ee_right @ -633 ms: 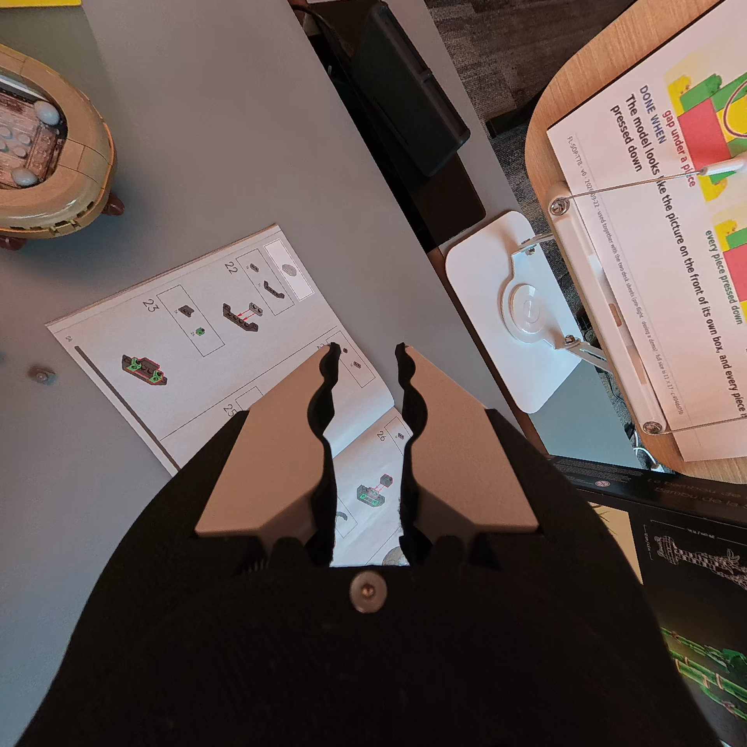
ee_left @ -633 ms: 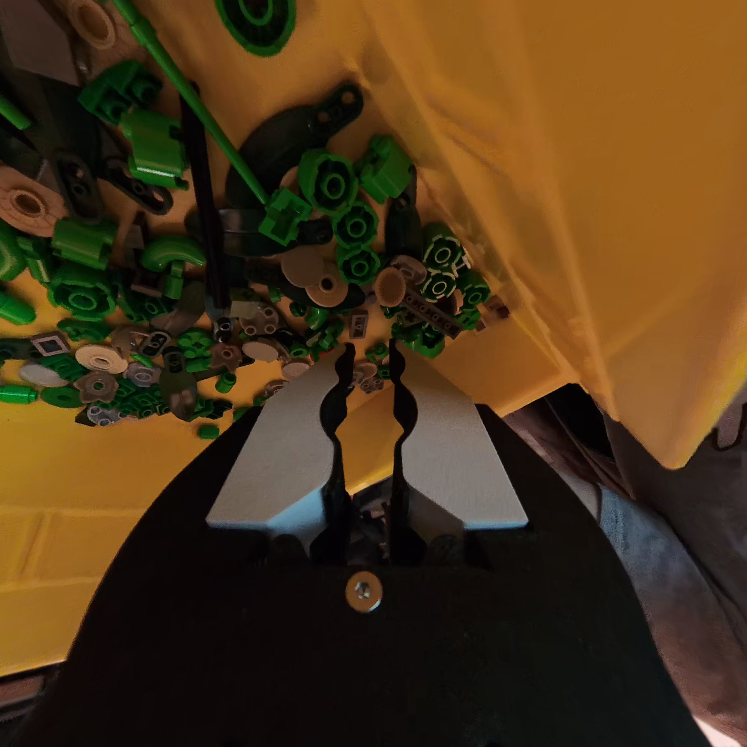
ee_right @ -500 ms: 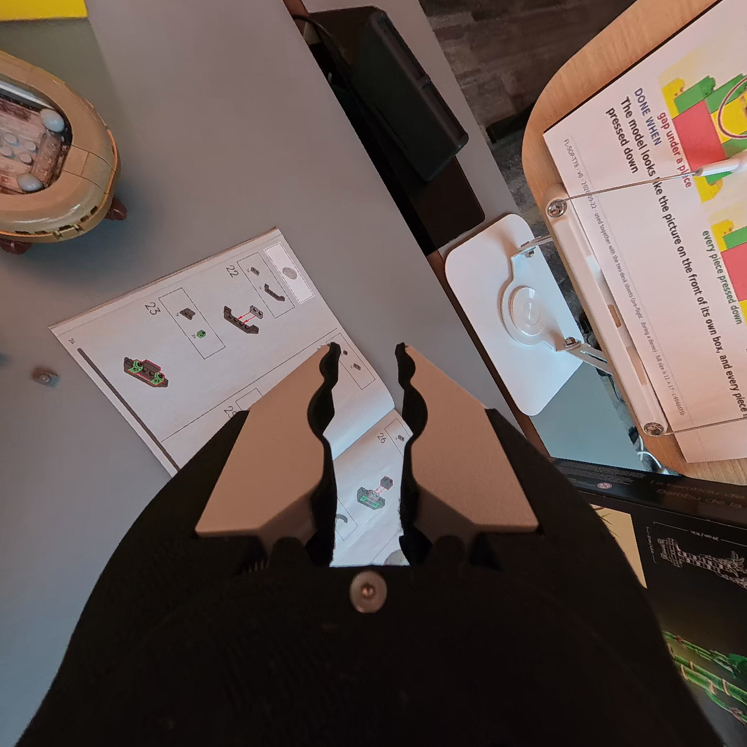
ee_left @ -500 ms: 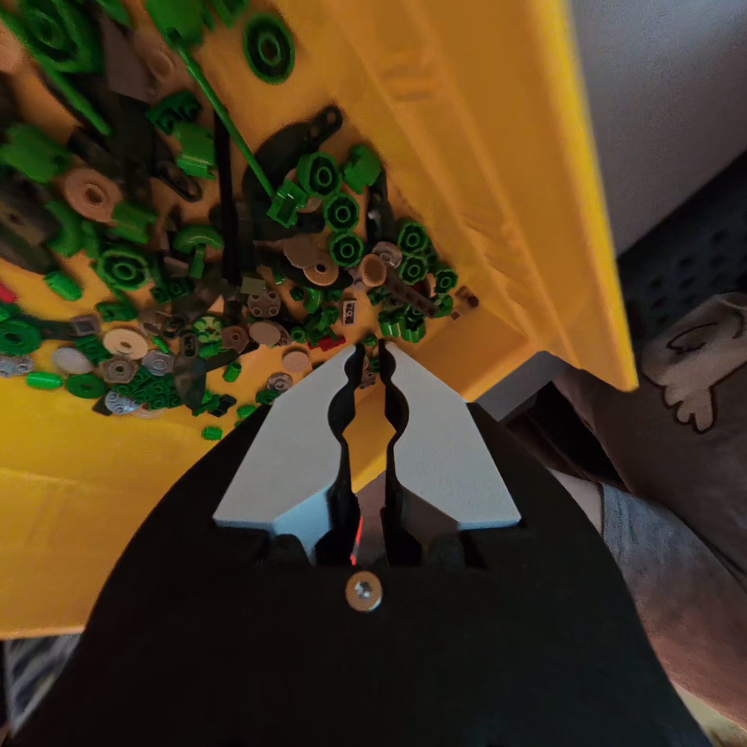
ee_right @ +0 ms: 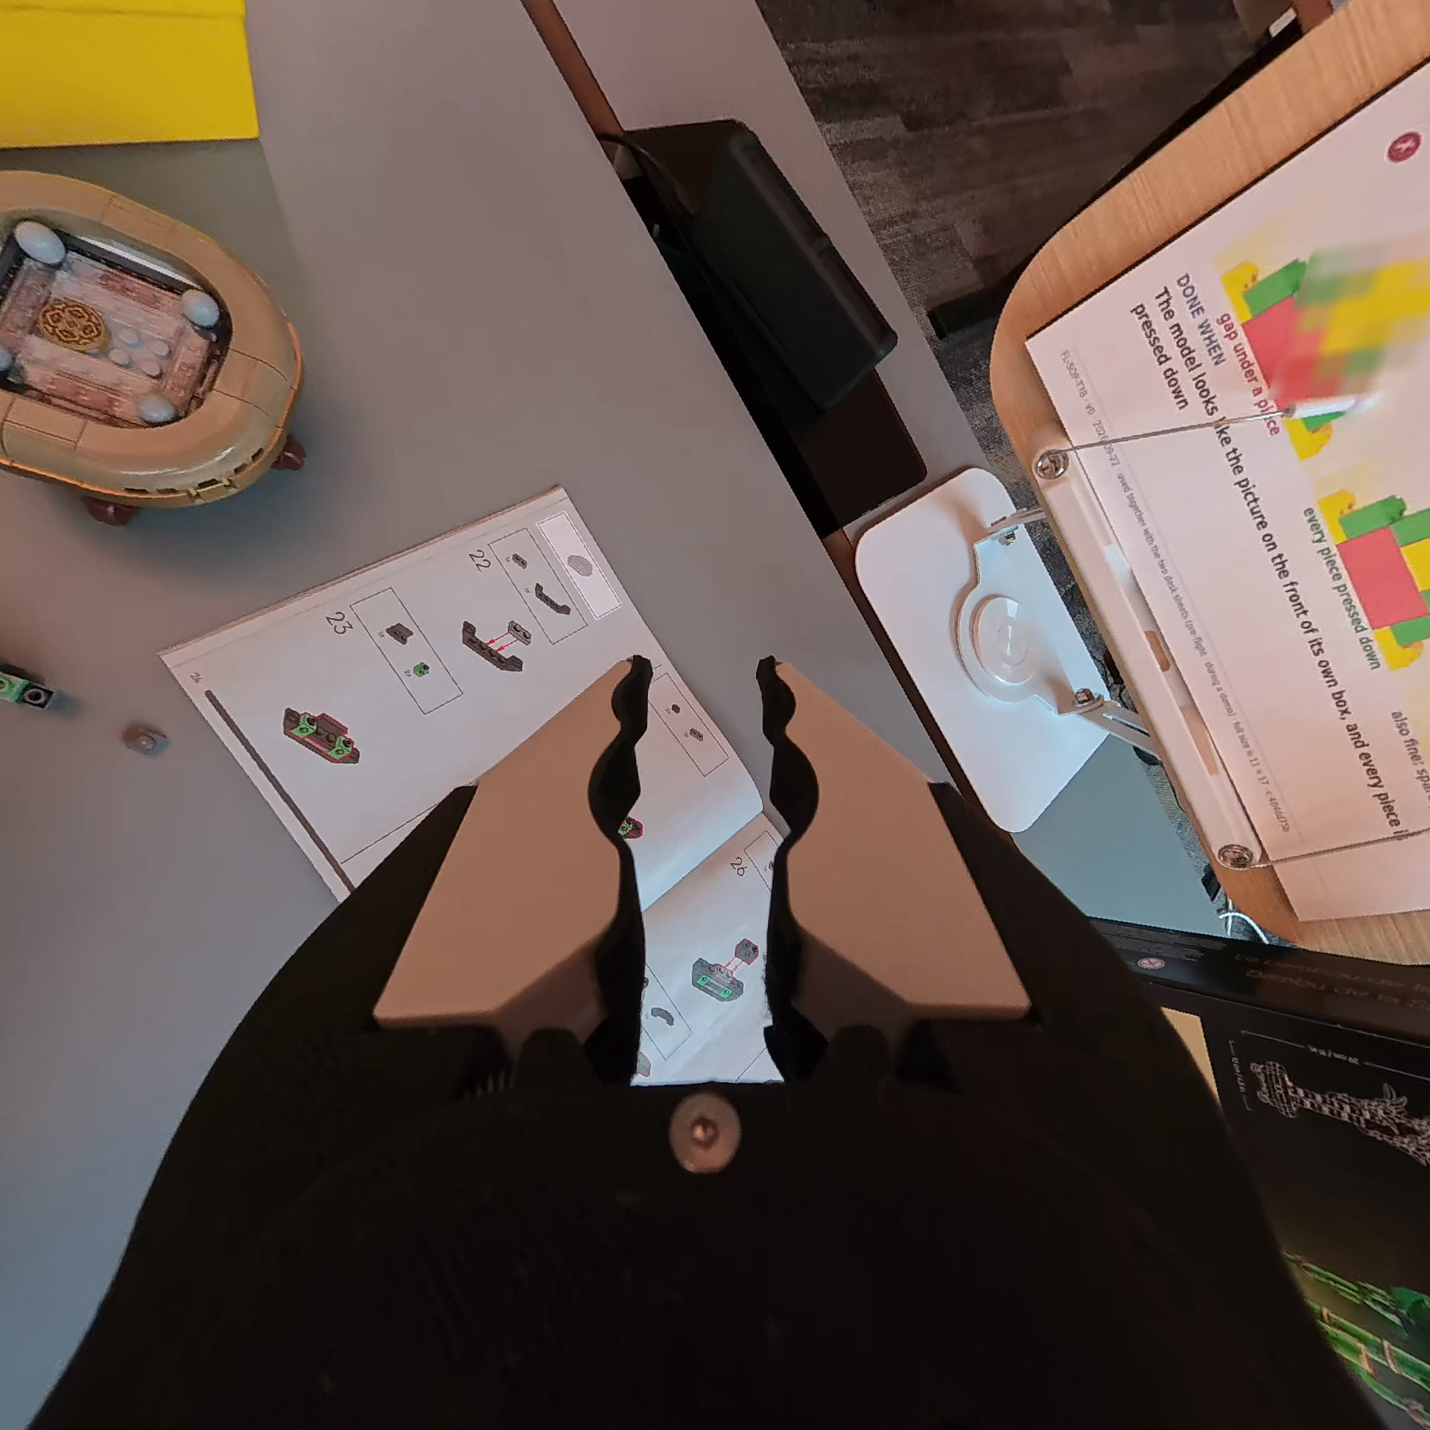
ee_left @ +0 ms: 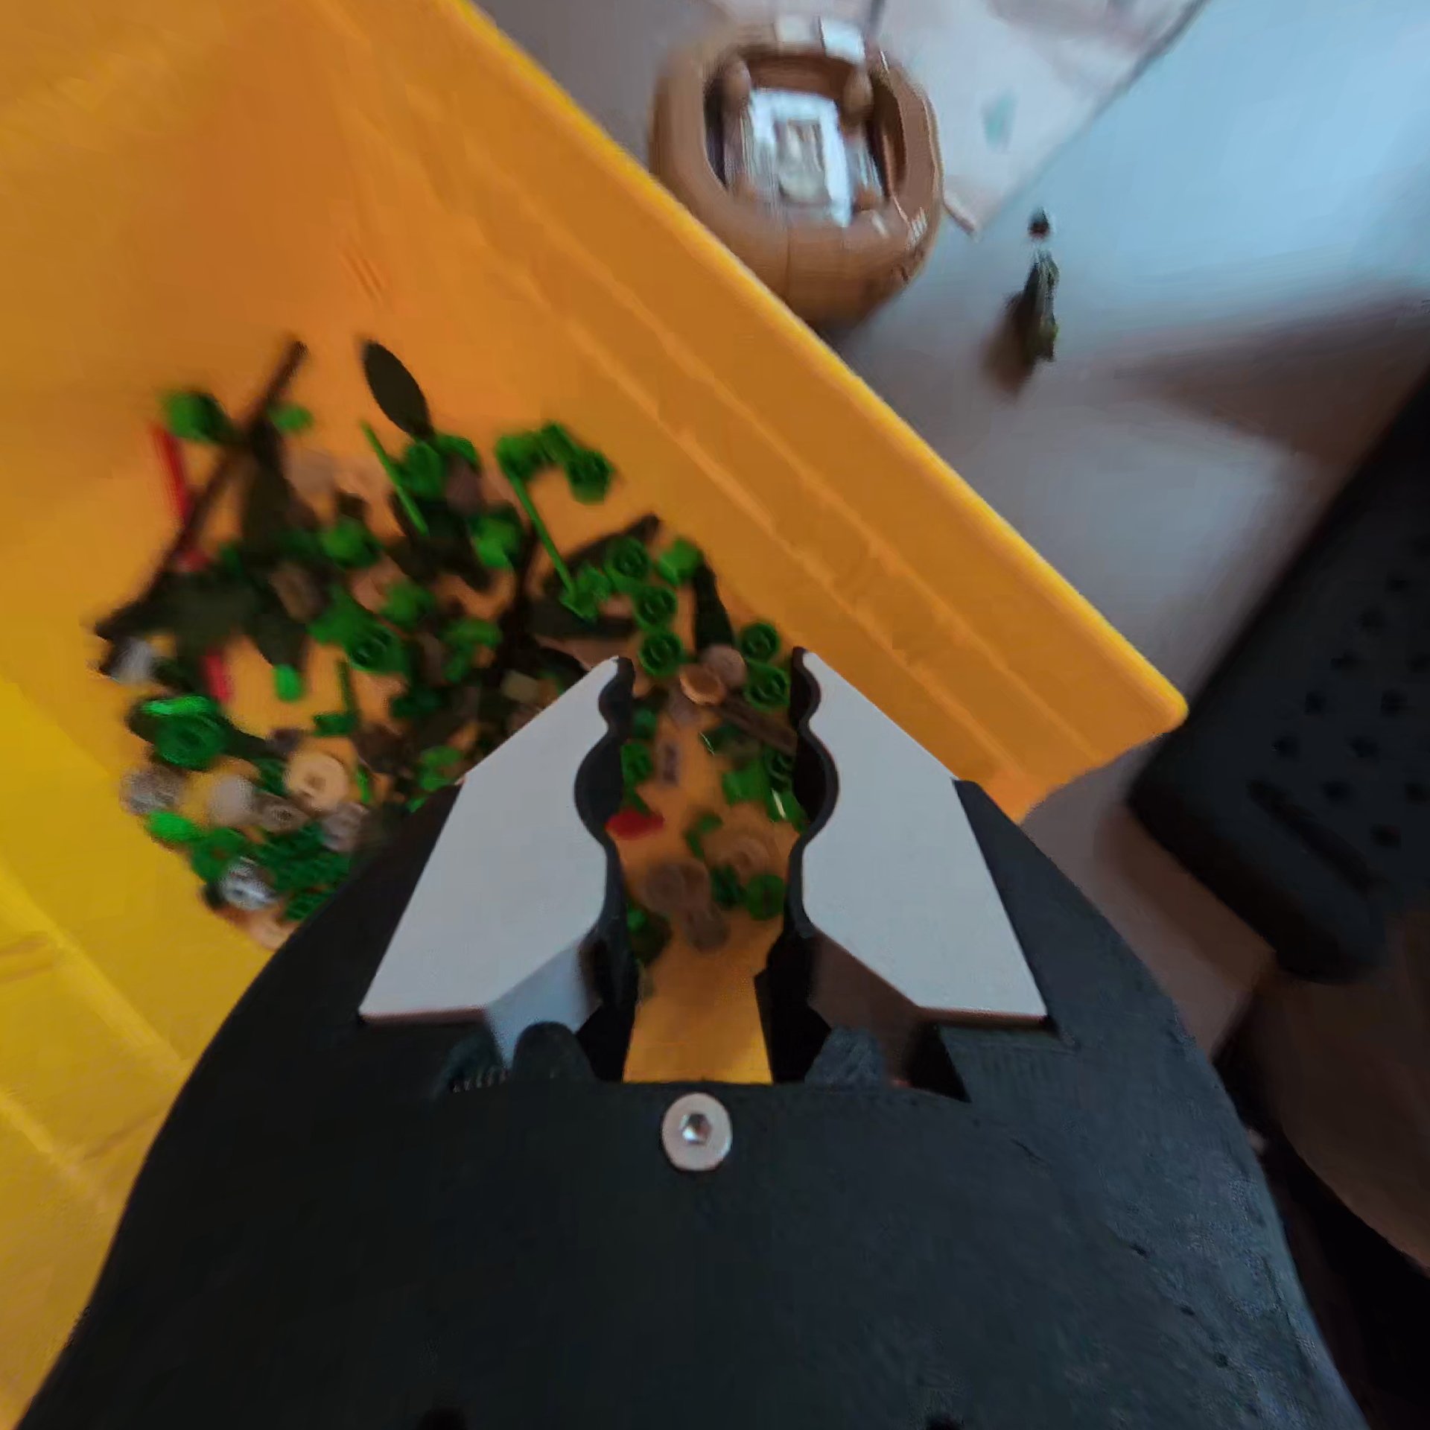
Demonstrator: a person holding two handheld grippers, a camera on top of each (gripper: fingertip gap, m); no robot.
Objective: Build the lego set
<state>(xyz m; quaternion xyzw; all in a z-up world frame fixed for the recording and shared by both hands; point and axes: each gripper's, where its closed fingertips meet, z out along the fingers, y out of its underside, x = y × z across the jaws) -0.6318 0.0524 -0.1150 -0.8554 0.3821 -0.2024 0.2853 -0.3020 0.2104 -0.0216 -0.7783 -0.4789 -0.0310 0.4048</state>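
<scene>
The left gripper (ee_left: 708, 669), jaws spread and empty, hangs over loose green, tan and black lego pieces (ee_left: 402, 619) heaped in a yellow tray (ee_left: 774, 433). The right gripper (ee_right: 703, 672), also spread and empty, hovers above an open instruction booklet (ee_right: 402, 665) near the grey tabletop's (ee_right: 433, 309) right edge, with a tan oval lego model (ee_right: 139, 364) towards the far left.

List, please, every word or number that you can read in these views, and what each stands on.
I will not quote the writing, only place it.
On the instruction booklet: printed step numbers, legible.
On the white sheet: several lines of print, legible.
On the black box: print too small to read.
Left wrist view: blurred, no writing seen.
</scene>
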